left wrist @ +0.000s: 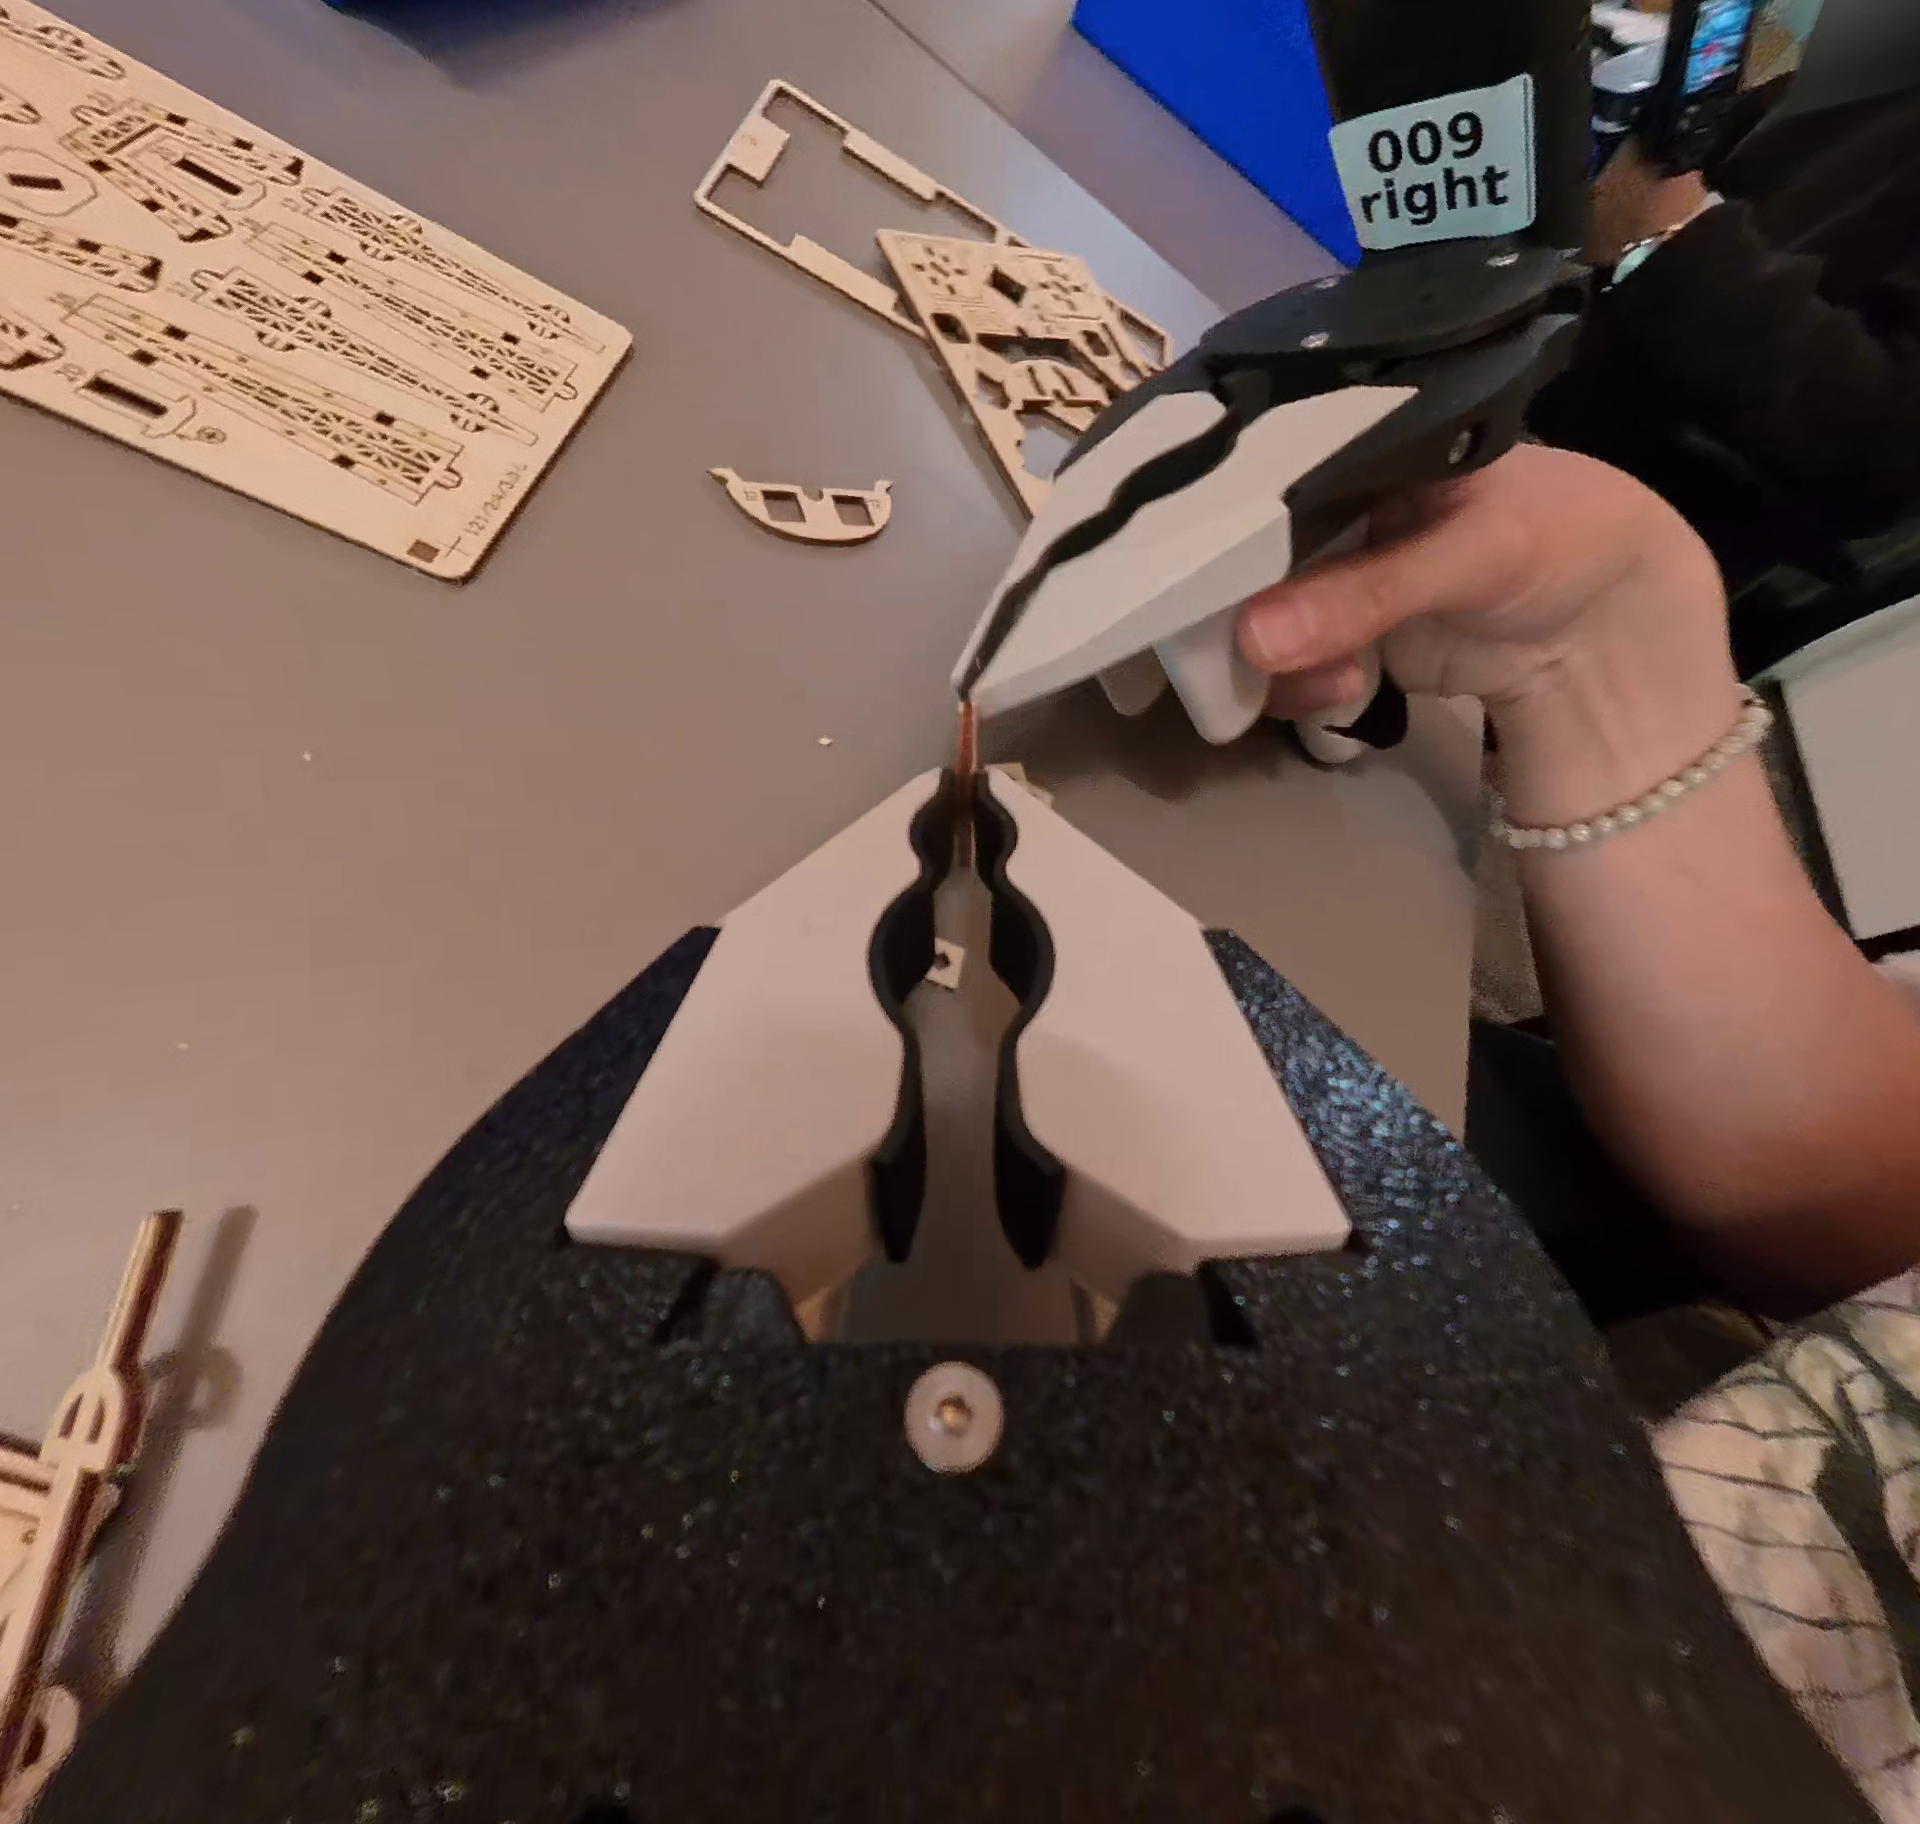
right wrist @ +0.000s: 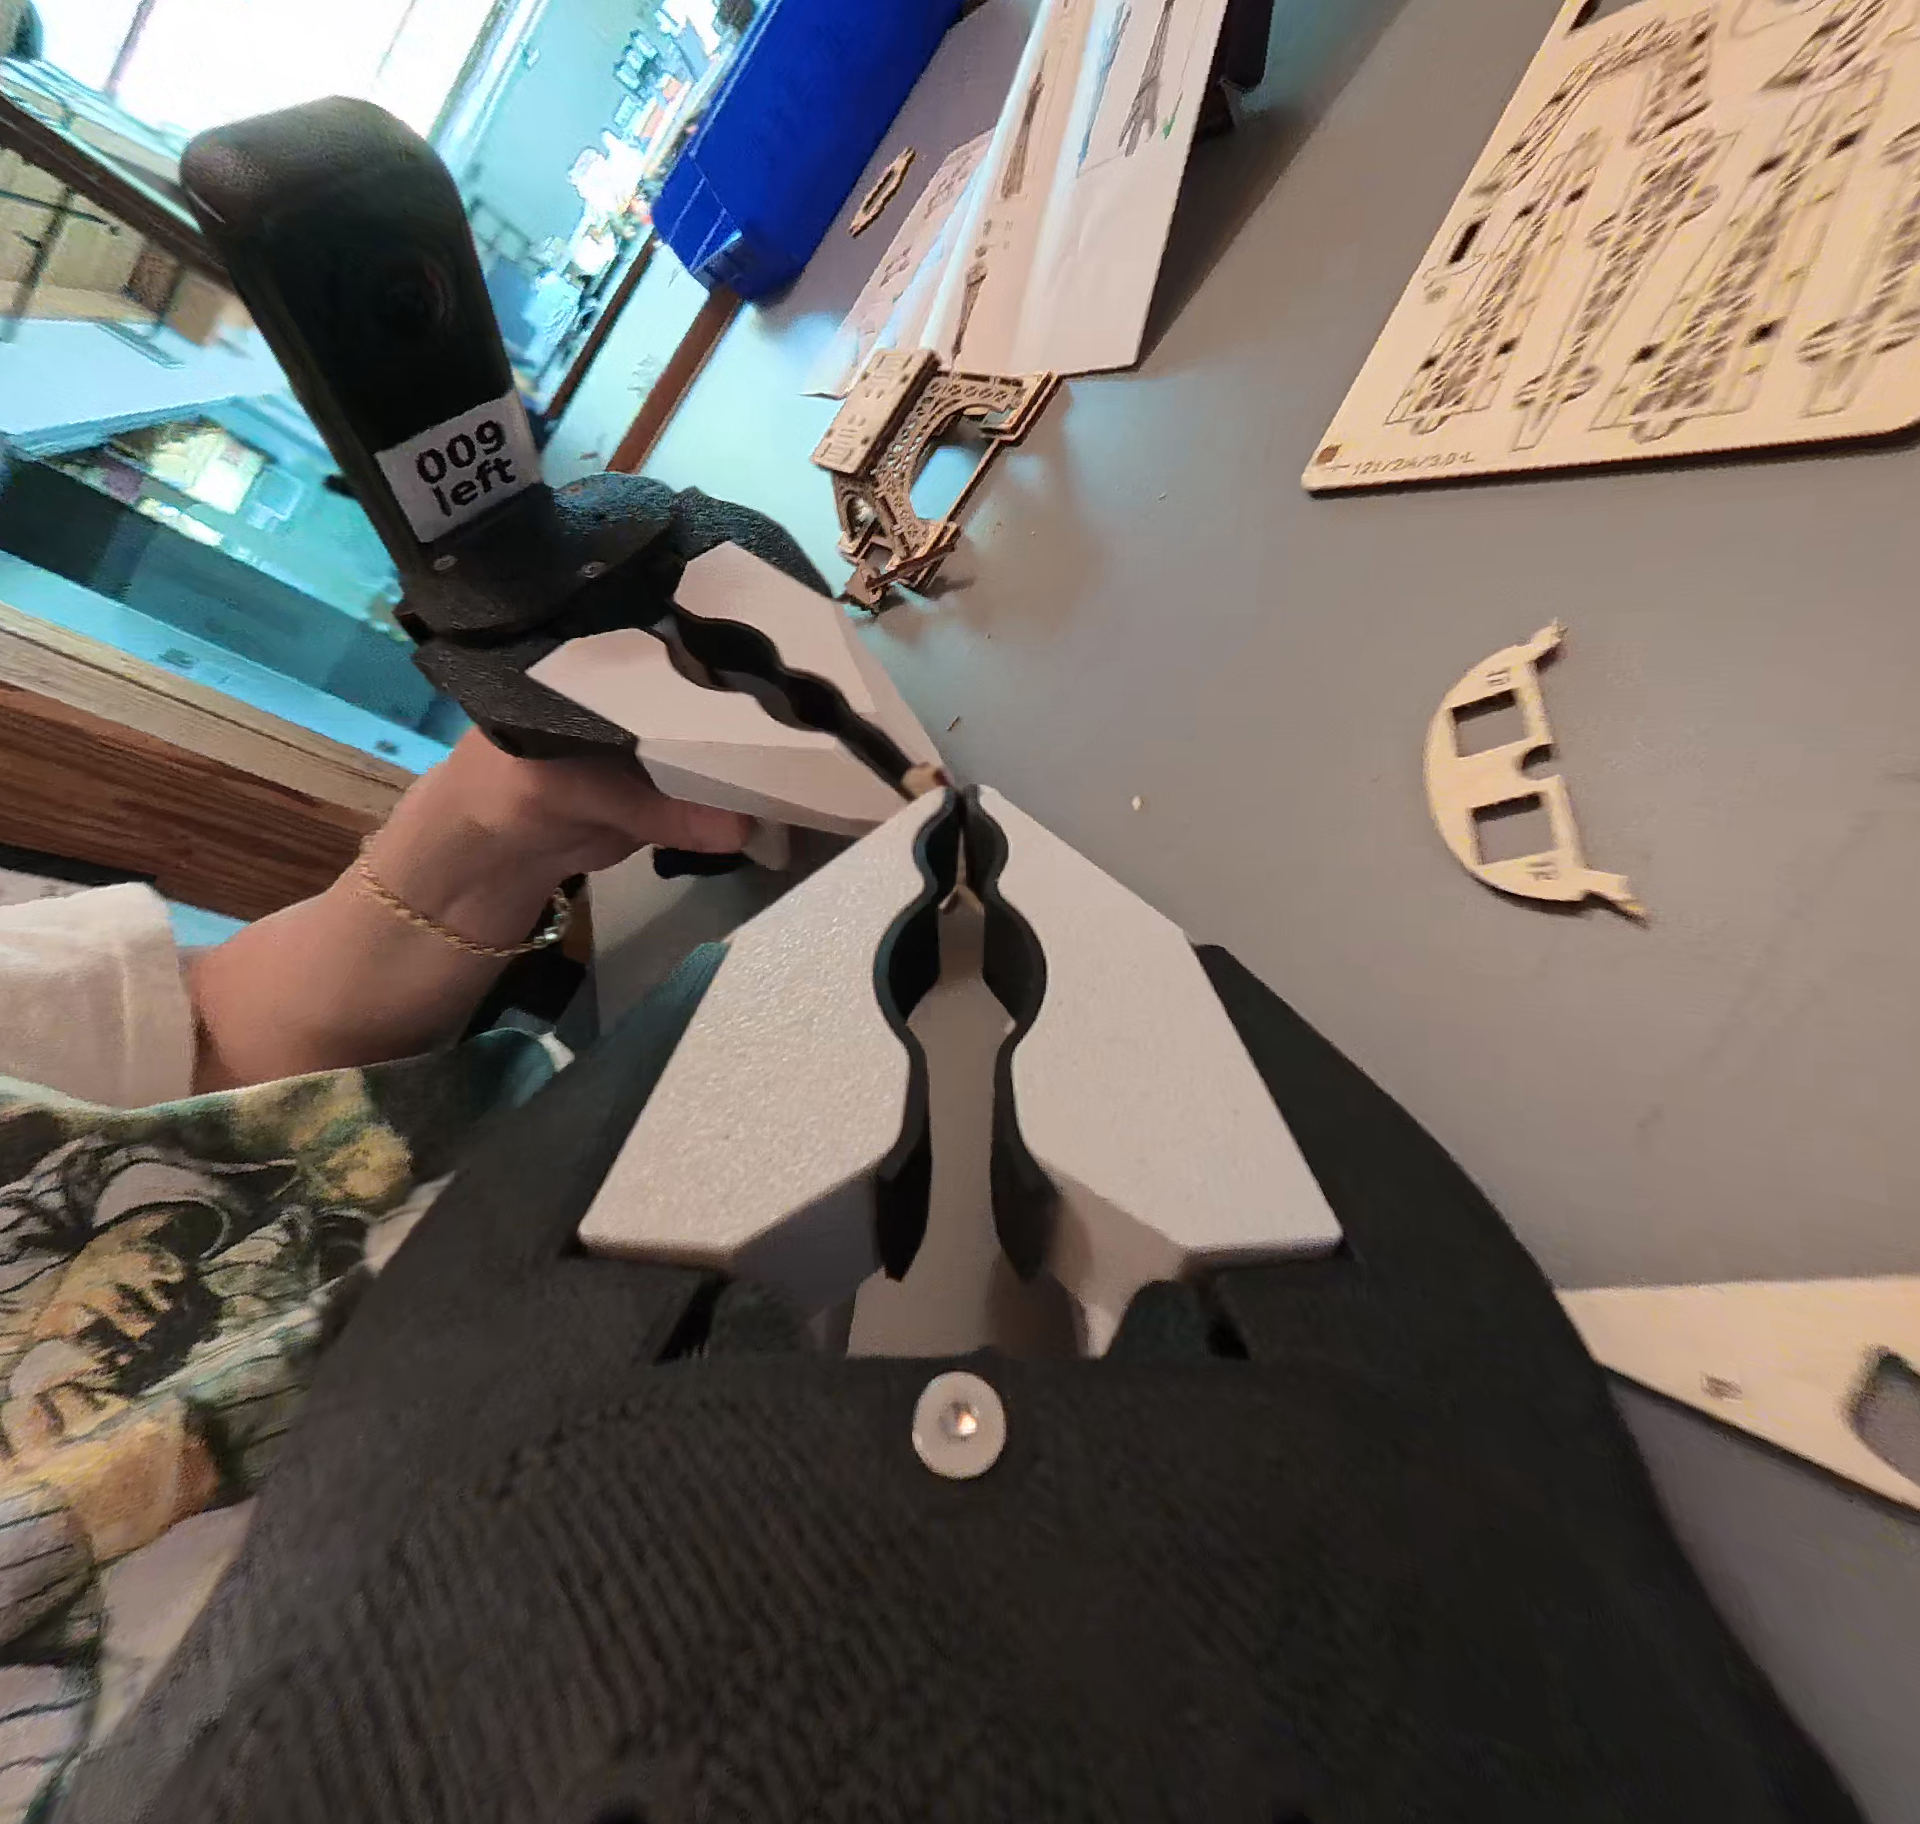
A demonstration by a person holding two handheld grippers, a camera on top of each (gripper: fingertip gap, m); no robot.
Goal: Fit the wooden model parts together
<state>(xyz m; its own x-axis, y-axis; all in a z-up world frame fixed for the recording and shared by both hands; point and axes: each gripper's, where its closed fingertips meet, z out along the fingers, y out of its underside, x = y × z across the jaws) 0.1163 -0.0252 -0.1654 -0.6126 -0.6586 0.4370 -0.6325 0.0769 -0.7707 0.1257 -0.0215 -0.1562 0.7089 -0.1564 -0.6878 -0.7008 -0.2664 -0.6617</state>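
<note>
The grey table (left wrist: 364, 891) carries everything here. Above it the two grippers meet tip to tip. The left gripper (left wrist: 966, 787) points forward and slightly down from below in its own view, and the hand that holds it (right wrist: 540, 839) is wrapped round the handle with a thin chain at the wrist. The right gripper (left wrist: 971, 694) comes in from the upper right, tilted down toward the table, held by a hand (left wrist: 1507, 611) with a bead bracelet at the wrist.

Two flat wooden sheets with cut-out parts show in the left wrist view: a large one (left wrist: 260, 320) at the far left, and a smaller, partly emptied one (left wrist: 997, 320) near the right gripper (its empty frame (left wrist: 790, 185) juts out toward the far side). One loose curved piece (left wrist: 805, 509) with two windows lies on the table between the sheets, well apart from both grippers. One part-built tower base (right wrist: 914, 455) stands farther off in the right wrist view, beside a paper instruction sheet (right wrist: 1101, 164). One blue bin (right wrist: 810, 112) sits at the far edge.

A thin wooden strip (left wrist: 968, 808) stands upright, edge on, between the two tips. The left gripper's fingers are closed on its lower part, and the right gripper's fingers are pinched together on its top end. Whether this is one piece or two joined pieces I cannot tell.
</note>
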